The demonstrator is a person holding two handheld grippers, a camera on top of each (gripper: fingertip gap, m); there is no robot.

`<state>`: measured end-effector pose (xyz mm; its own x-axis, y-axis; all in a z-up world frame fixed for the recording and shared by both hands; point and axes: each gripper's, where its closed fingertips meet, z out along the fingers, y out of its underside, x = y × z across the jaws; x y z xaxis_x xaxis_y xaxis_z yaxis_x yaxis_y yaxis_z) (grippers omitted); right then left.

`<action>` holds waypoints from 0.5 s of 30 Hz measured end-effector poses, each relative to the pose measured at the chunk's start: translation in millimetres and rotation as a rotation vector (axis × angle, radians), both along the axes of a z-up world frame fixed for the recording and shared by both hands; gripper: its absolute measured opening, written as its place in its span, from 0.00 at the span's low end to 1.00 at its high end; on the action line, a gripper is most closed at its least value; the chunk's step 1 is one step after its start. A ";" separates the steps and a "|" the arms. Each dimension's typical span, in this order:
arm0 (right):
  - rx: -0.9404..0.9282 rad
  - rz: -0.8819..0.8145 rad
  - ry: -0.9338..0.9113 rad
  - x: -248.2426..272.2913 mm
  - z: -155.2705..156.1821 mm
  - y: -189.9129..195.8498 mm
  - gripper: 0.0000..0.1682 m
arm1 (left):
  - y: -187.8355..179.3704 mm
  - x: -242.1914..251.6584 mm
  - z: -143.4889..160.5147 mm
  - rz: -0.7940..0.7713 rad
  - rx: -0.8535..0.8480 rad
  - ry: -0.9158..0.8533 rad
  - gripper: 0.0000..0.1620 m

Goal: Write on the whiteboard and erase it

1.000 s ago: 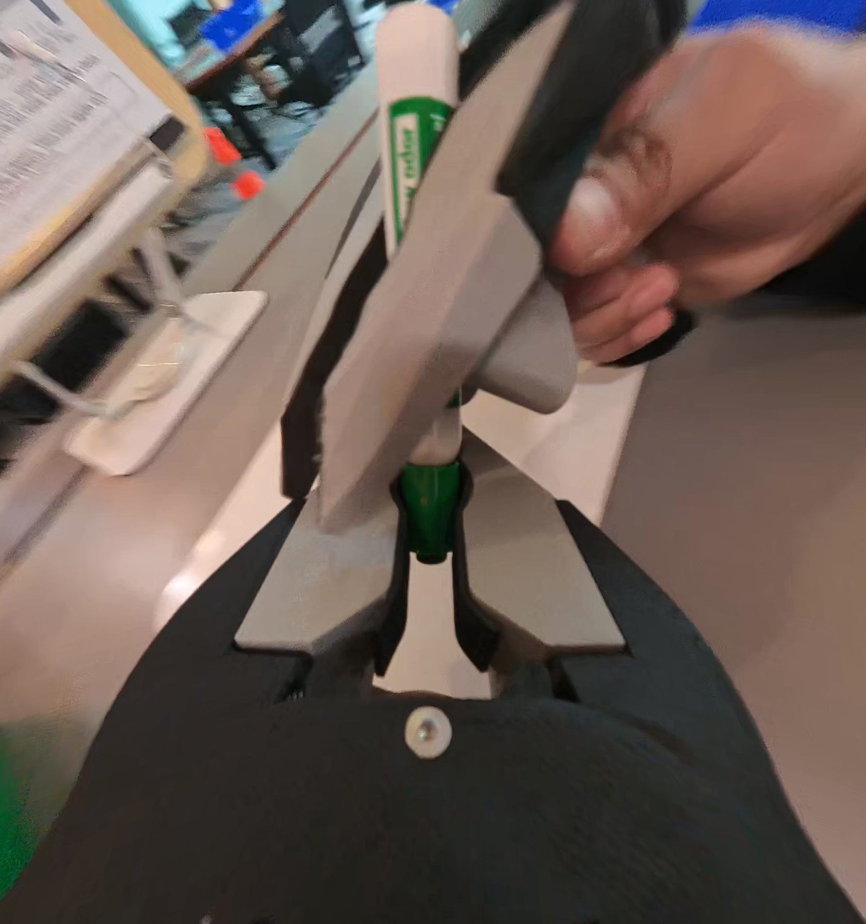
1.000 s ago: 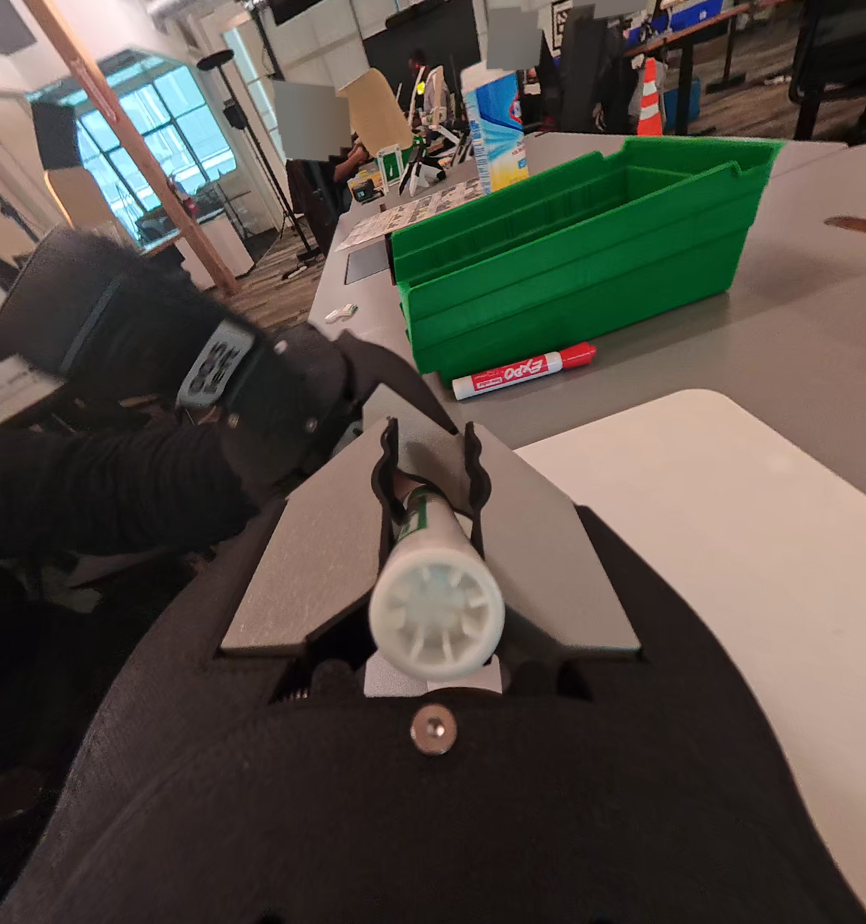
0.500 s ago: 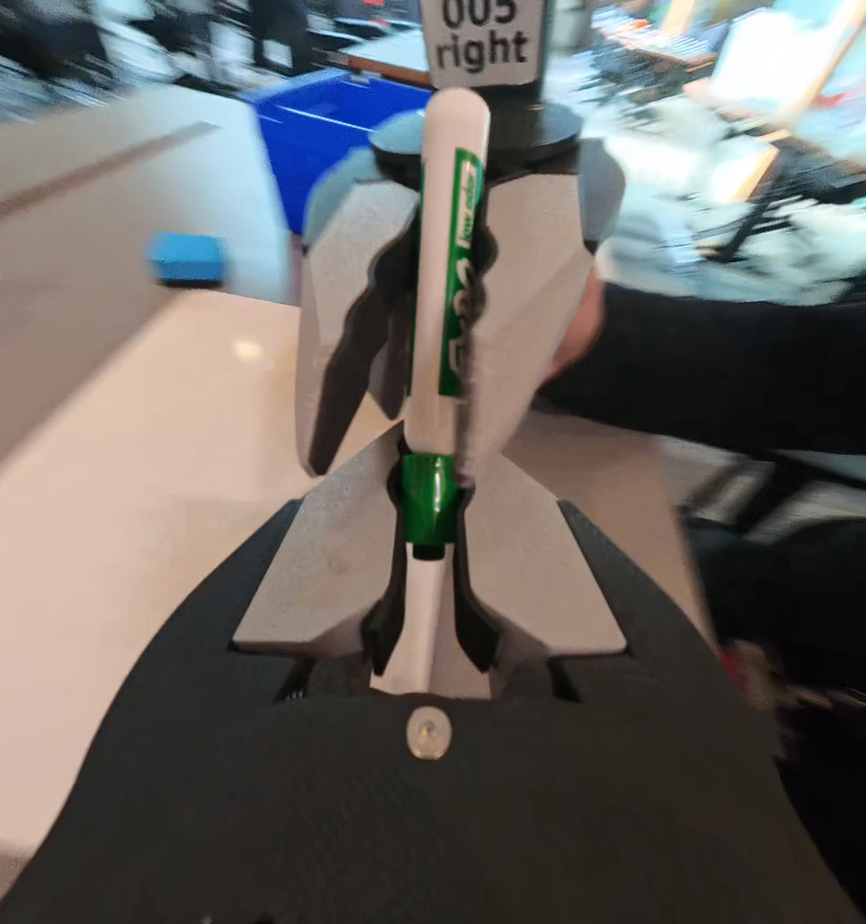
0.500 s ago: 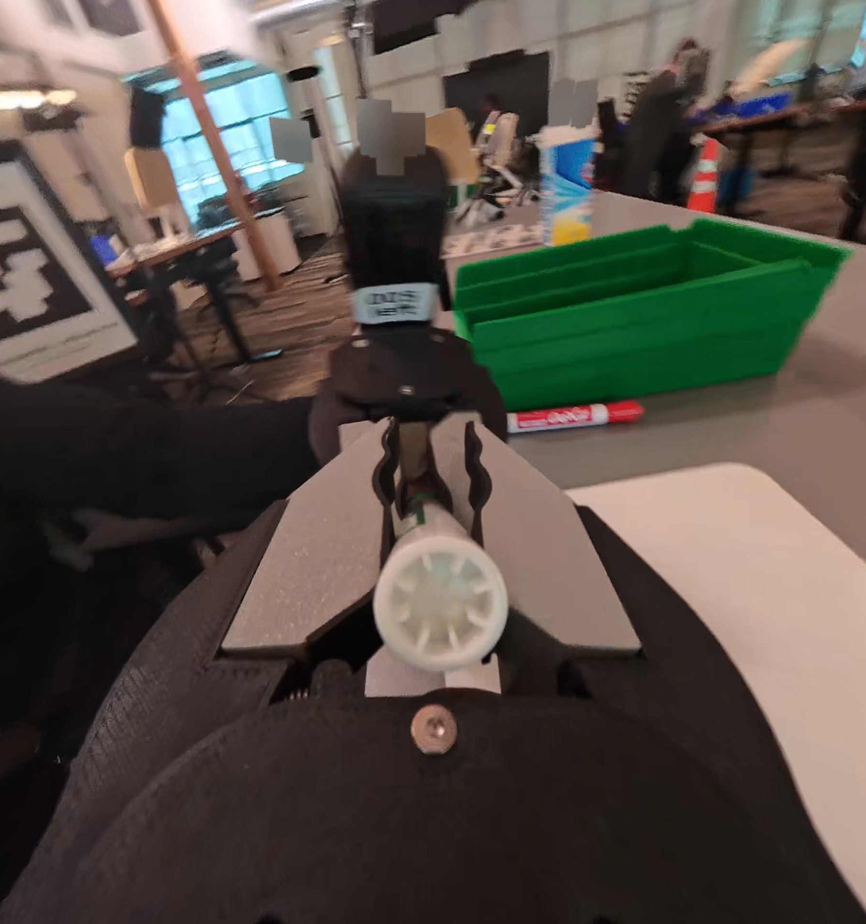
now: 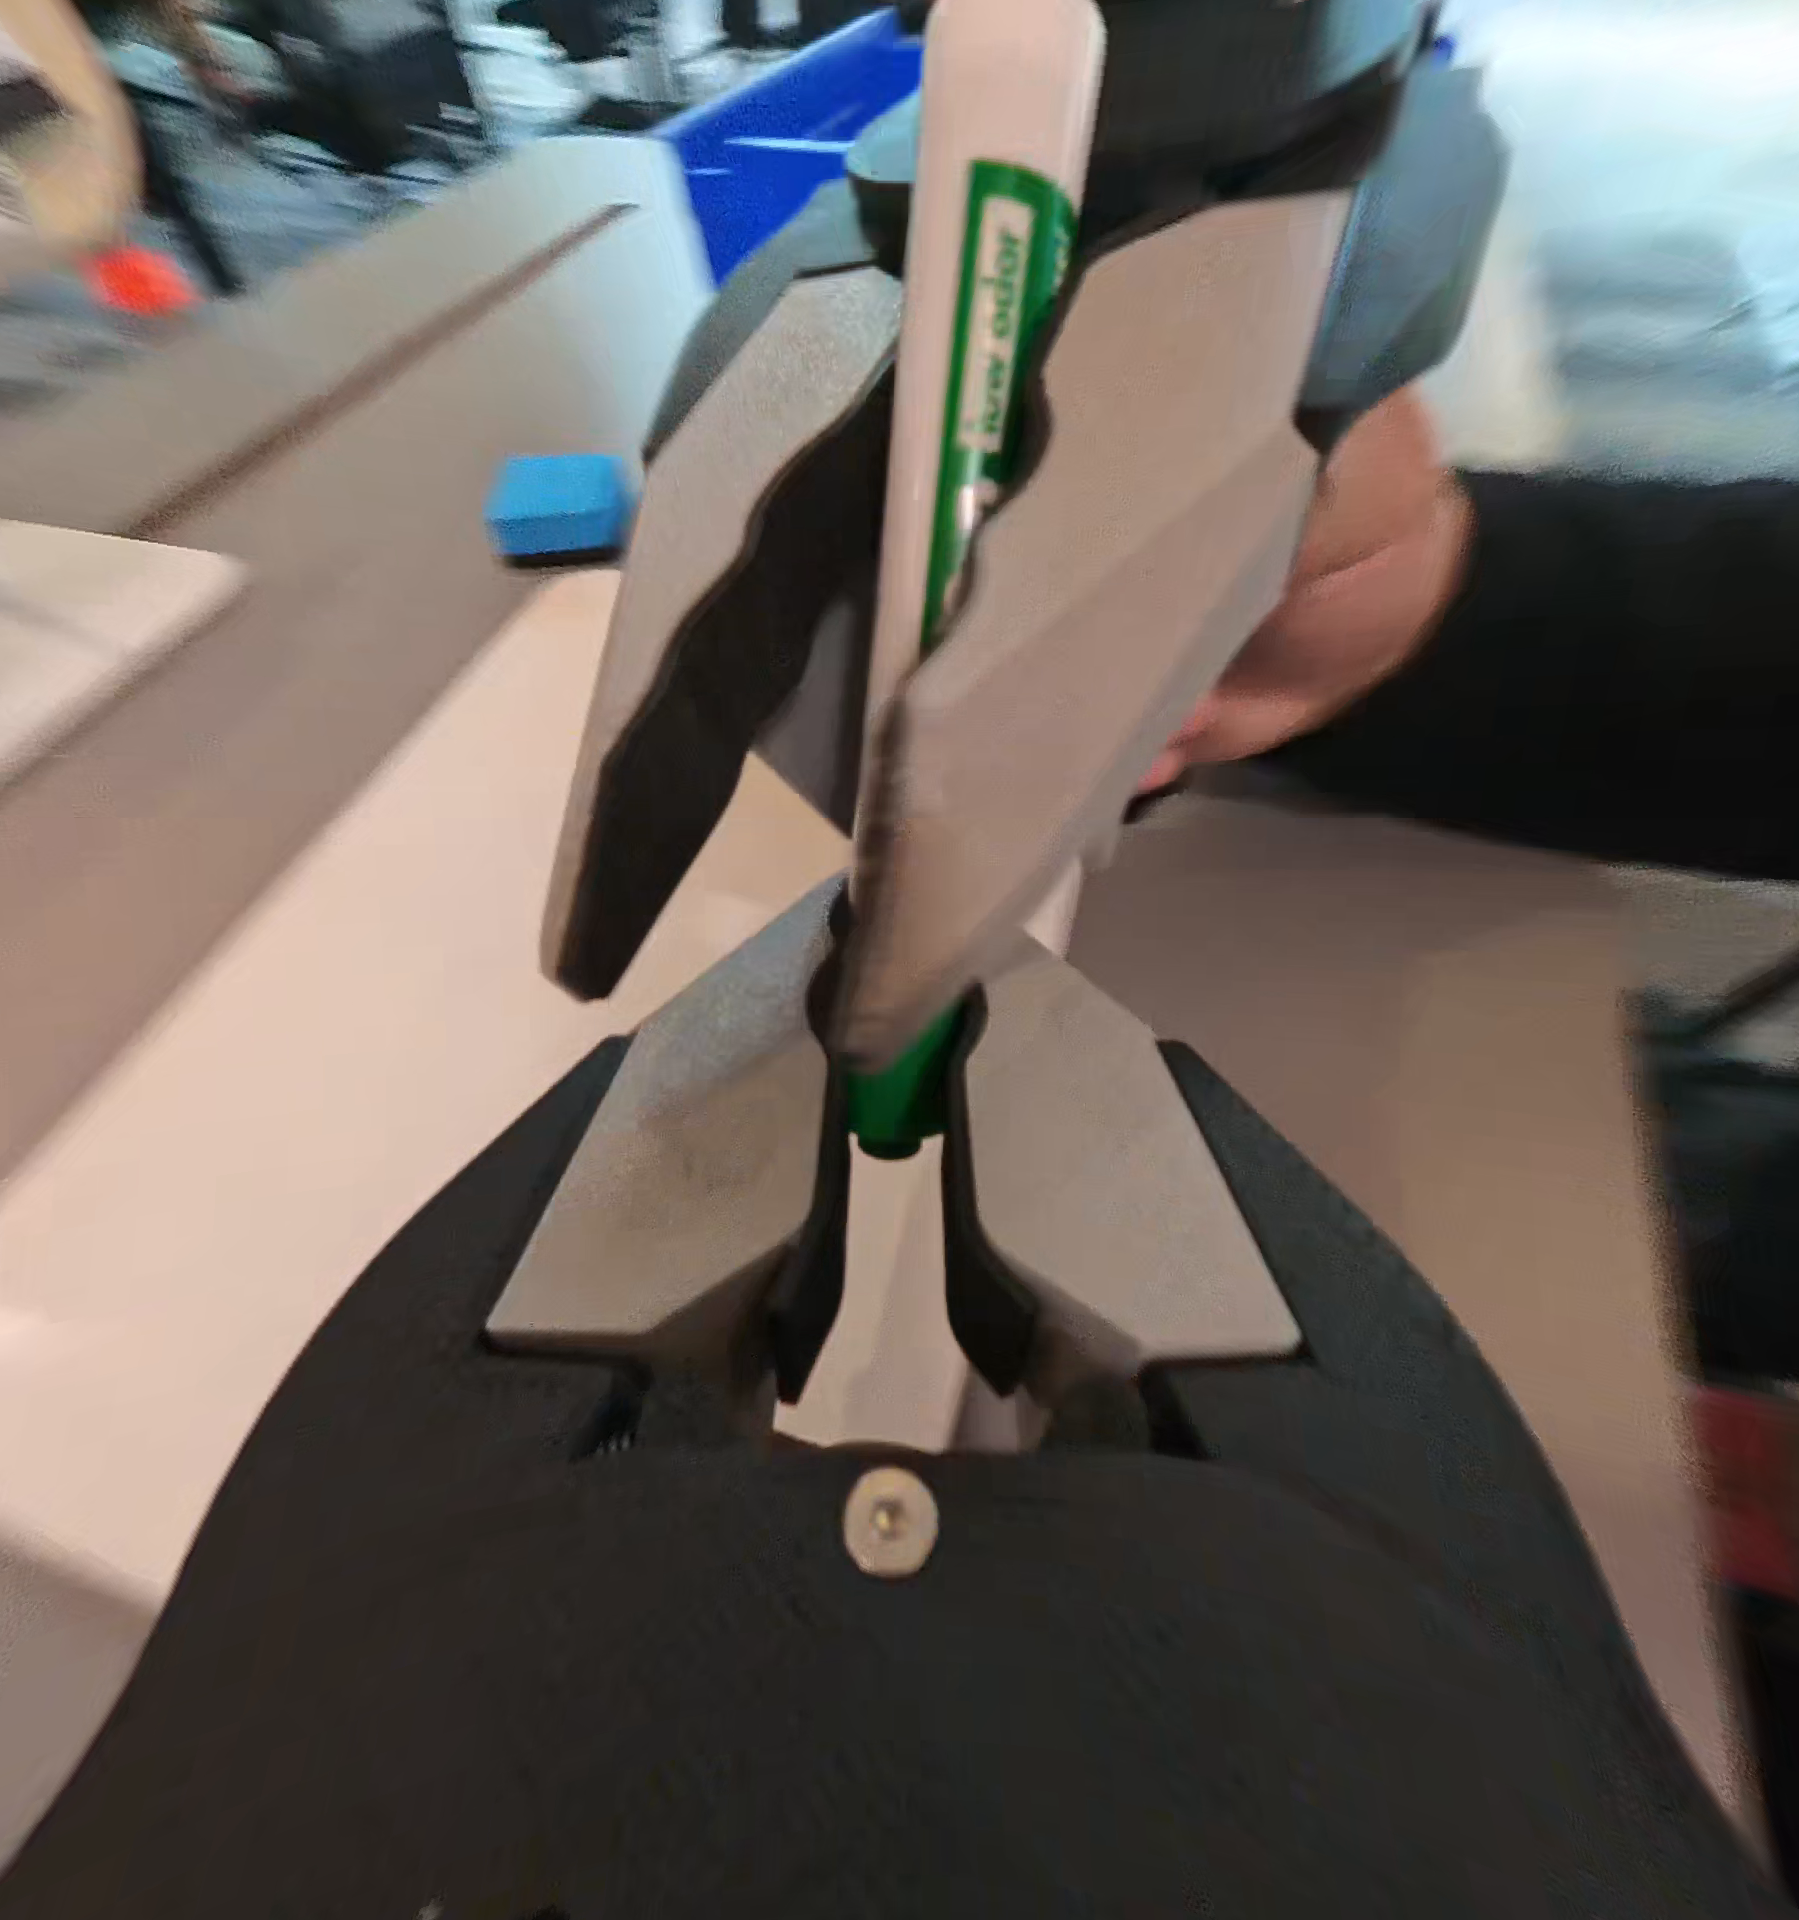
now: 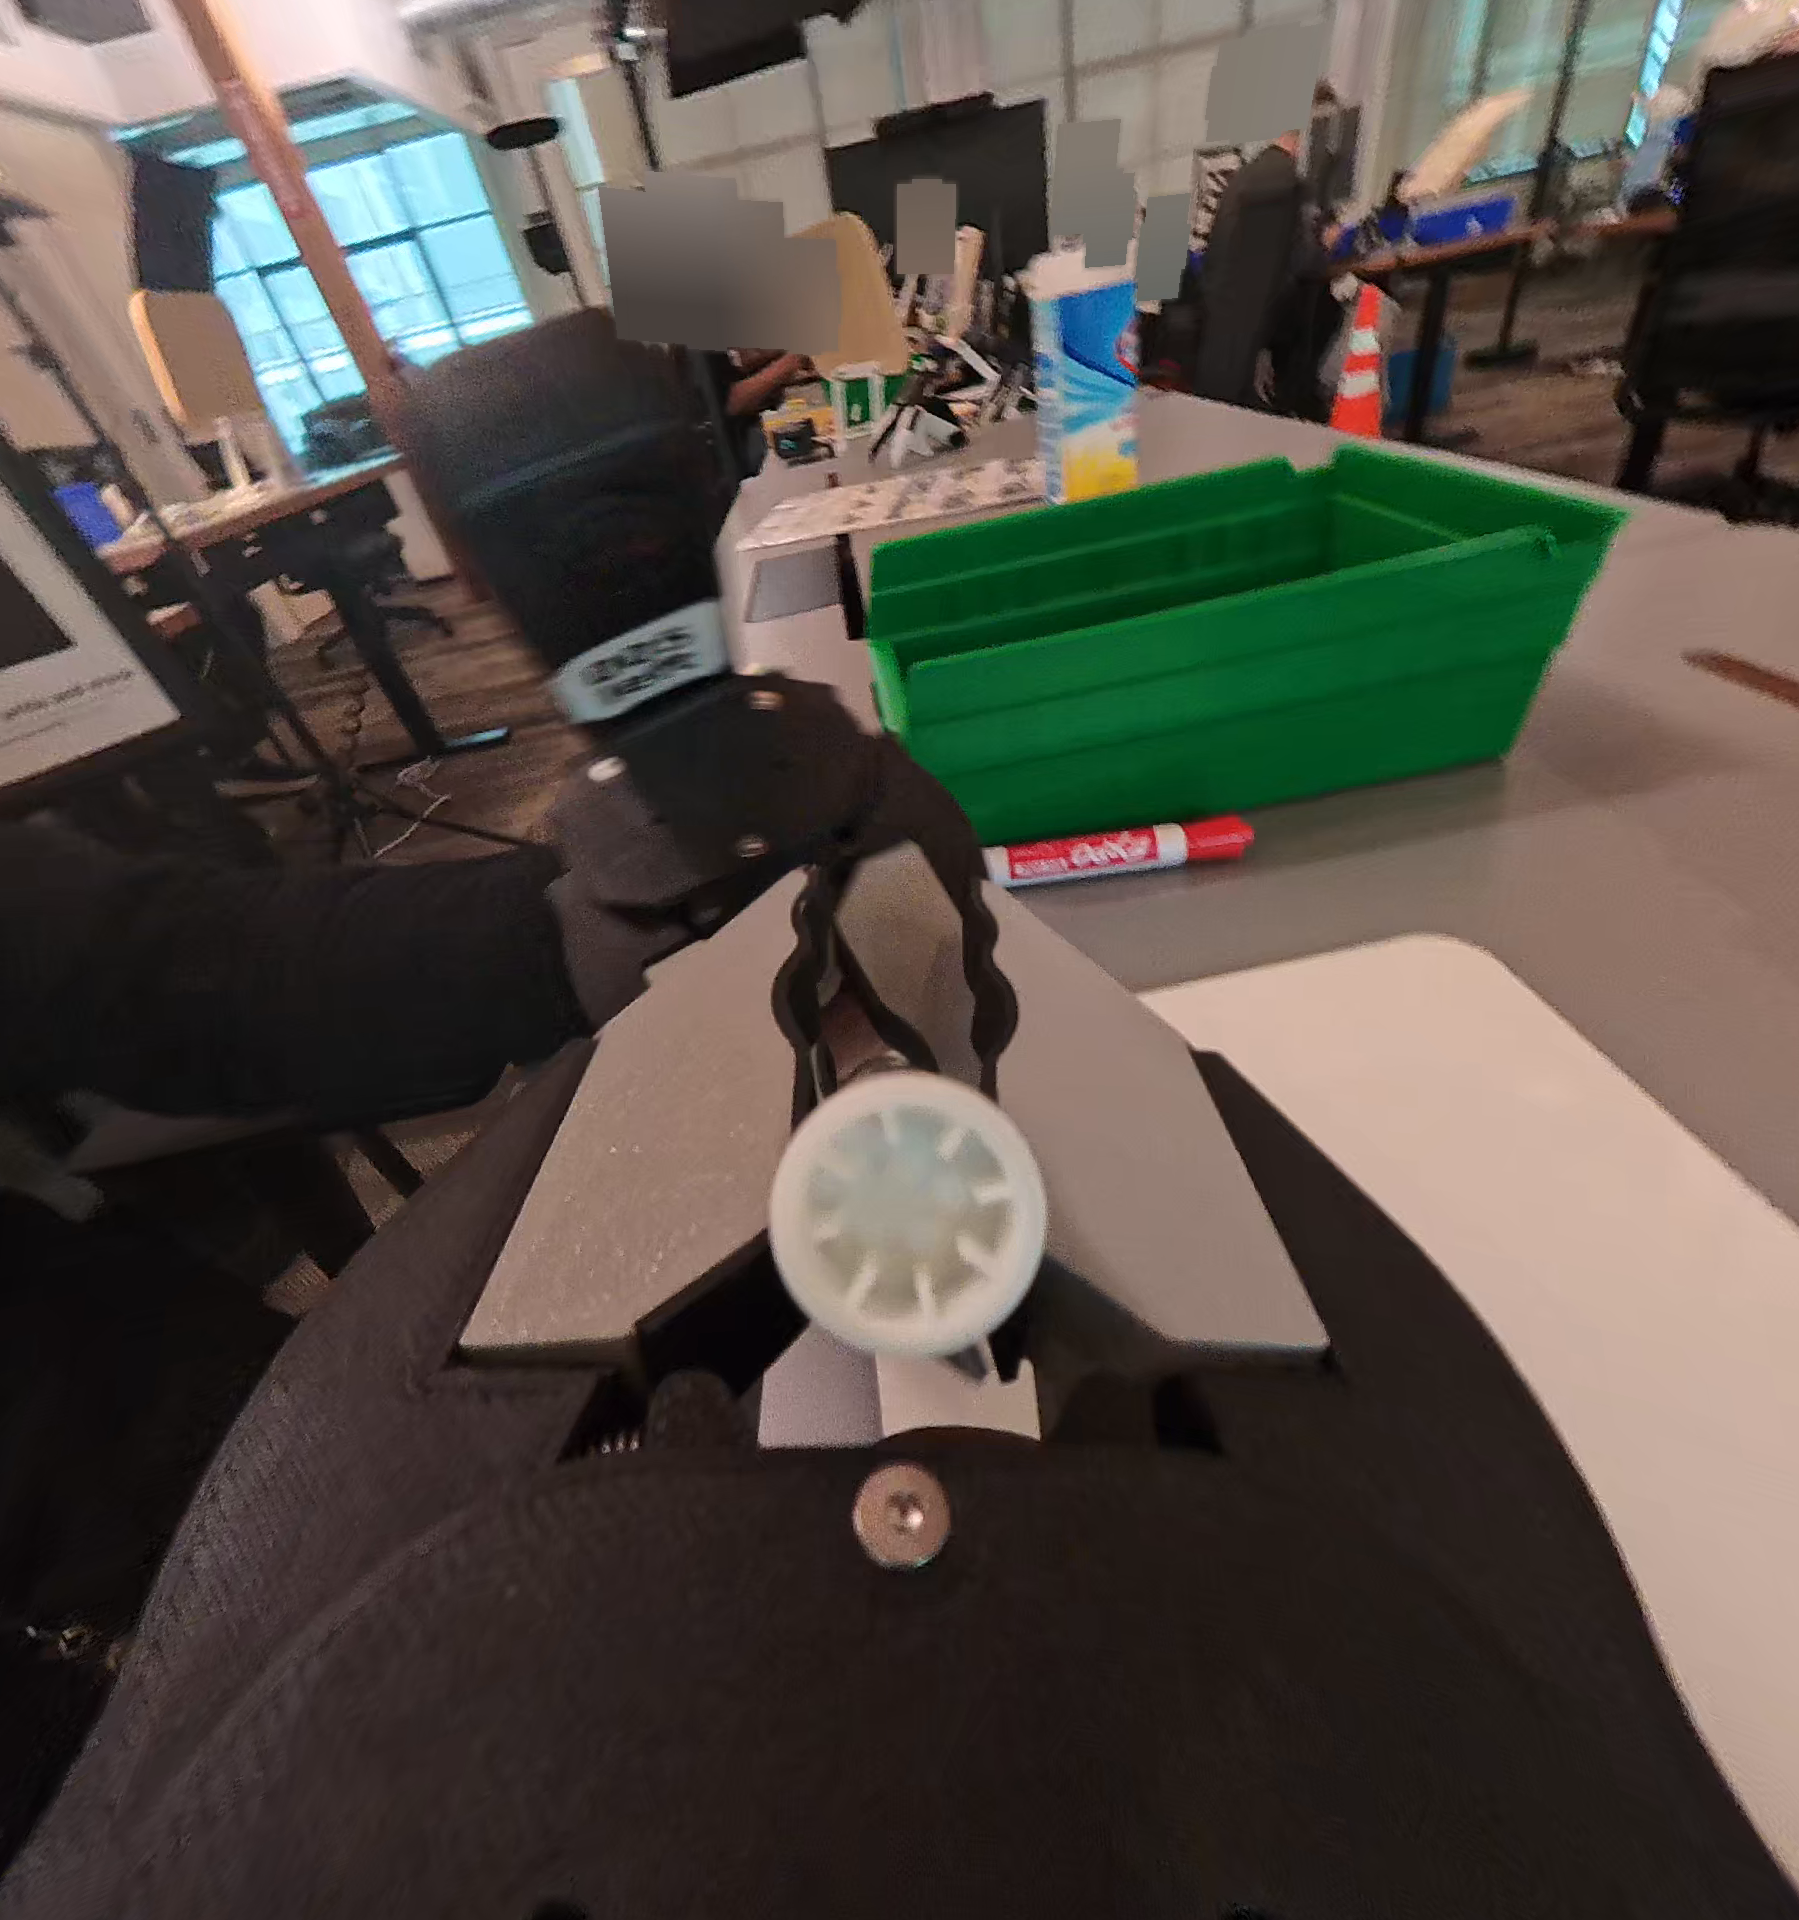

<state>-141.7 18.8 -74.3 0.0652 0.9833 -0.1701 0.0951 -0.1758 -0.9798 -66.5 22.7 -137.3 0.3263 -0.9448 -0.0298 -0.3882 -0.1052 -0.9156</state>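
Pulling now: left gripper [image 5: 890, 1081] pinching the green plastic cap [image 5: 887, 1091], right gripper [image 6: 890, 997] clamping the white marker barrel [image 6: 905, 1226]. Grippers have swung since a second ago, but the cap's still seated; writing waits.

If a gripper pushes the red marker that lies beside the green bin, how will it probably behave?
The red marker is a round barrel lying flat on the grey table, so a sideways push would probably roll it. It lies close along the green bin, which may stop a roll that way. It looks like stiff plastic, probably light, and perhaps slippery to pinch.
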 end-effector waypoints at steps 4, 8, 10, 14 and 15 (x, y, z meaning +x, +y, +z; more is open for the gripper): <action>0.174 0.211 0.079 -3.2 19.6 -50.3 0.14 | -69.4 1.4 22.3 -0.419 -0.373 -0.194 0.06; 0.164 0.226 0.058 -5.9 15.6 -51.9 0.14 | -65.1 -1.1 20.1 -0.412 -0.389 -0.203 0.07; 0.105 0.149 0.050 -3.6 13.7 -33.4 0.14 | -40.9 -0.9 18.7 -0.276 -0.242 -0.179 0.07; -0.065 0.019 0.013 0.0 -1.2 1.4 0.14 | 15.2 -10.2 4.4 0.075 0.232 0.053 0.07; -0.086 -0.007 0.006 0.7 -4.7 7.1 0.14 | 25.0 -13.2 1.0 0.141 0.340 0.126 0.06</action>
<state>-141.0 26.0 -79.0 0.0707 0.9646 -0.2543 0.0874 -0.2599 -0.9617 -79.7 47.7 -136.3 0.4259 -0.8201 -0.3821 -0.5033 0.1362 -0.8533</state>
